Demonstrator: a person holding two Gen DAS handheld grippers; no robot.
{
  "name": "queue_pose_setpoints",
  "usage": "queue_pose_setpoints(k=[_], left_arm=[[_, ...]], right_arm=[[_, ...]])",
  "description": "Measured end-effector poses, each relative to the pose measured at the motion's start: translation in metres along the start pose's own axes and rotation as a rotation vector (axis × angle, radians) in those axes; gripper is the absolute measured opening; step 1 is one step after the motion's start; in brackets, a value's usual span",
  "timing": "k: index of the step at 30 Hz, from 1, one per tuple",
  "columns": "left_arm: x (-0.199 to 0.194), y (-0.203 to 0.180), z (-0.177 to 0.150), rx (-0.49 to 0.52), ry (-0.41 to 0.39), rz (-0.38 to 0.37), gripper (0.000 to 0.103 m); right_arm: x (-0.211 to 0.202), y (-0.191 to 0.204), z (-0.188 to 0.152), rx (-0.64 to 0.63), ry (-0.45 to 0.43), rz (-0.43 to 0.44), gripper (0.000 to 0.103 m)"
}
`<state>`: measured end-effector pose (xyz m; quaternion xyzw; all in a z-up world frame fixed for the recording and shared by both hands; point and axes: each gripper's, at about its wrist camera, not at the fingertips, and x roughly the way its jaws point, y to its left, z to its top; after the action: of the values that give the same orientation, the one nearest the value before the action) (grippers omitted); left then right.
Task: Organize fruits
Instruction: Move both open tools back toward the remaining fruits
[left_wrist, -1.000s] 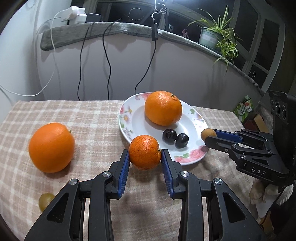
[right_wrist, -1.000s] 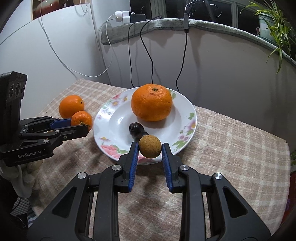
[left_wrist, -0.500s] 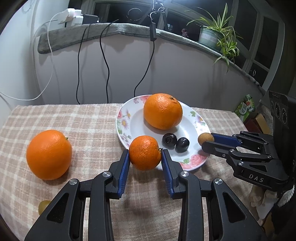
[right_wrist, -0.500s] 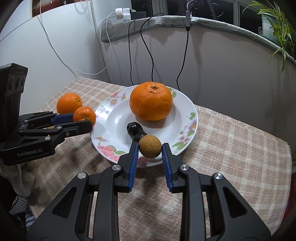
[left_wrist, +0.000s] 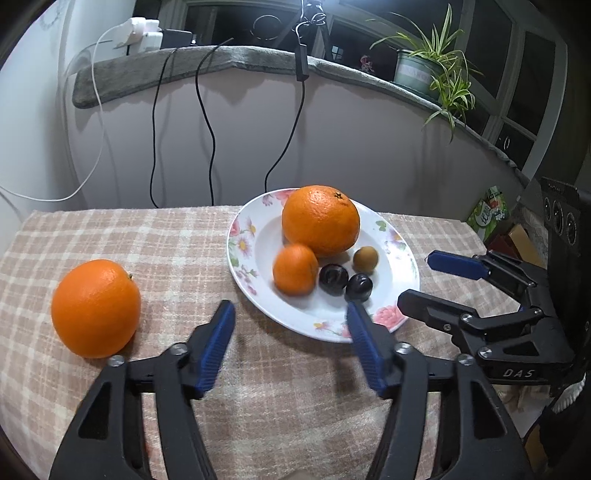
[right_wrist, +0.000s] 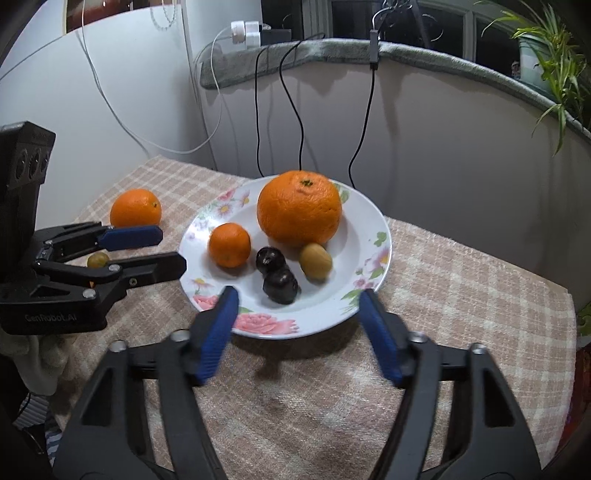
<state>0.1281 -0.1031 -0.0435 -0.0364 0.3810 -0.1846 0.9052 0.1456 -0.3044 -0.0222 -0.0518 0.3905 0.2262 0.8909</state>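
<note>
On the flowered white plate (left_wrist: 258, 229) lie a large orange (left_wrist: 320, 220), a small mandarin (left_wrist: 295, 269), two dark plums (left_wrist: 333, 279) and a small brown fruit (left_wrist: 365, 259). My left gripper (left_wrist: 290, 308) hovers at the plate's near rim, its jaws opening with nothing between them; the mandarin lies just beyond its tips. In the right wrist view my right gripper (right_wrist: 298, 295) hovers over the plate (right_wrist: 354, 236), jaws opening and empty, with the brown fruit (right_wrist: 315, 261) lying free beyond them. A second large orange (left_wrist: 96, 308) and a small green fruit (right_wrist: 98, 259) rest on the checked cloth.
The table wears a beige checked cloth (left_wrist: 166, 251) and stands against a curved wall. Black and white cables (left_wrist: 207, 122) hang down from the sill. A potted plant (left_wrist: 424, 70) stands on the sill at the right. A green packet (left_wrist: 487, 212) lies past the table's right edge.
Both grippers have let go: the left one released the small mandarin, the right one the brown fruit. Both fruits now lie on the plate, and the jaws stand wide.
</note>
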Motion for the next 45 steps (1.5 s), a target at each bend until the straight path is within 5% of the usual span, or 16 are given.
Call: queue_pose_setpoints(k=[11,34,45], left_arm=[[-0.005,-0.005,-0.002,0.022,-0.006,0.023,0.078],[-0.059,0.011,-0.011,-0.001,-0.103,0.041,0.078],[-0.093,0.054,-0.029,-0.038,-0.115,0.113,0.078]], right_arm=[[-0.004,0.001,0.001,0.015,0.009,-0.006,0.087],[-0.037,0.017,0.007,0.089,-0.113,0.035,0.088],[-0.031,0.033,0.011,0.067,-0.062,0.065,0.088]])
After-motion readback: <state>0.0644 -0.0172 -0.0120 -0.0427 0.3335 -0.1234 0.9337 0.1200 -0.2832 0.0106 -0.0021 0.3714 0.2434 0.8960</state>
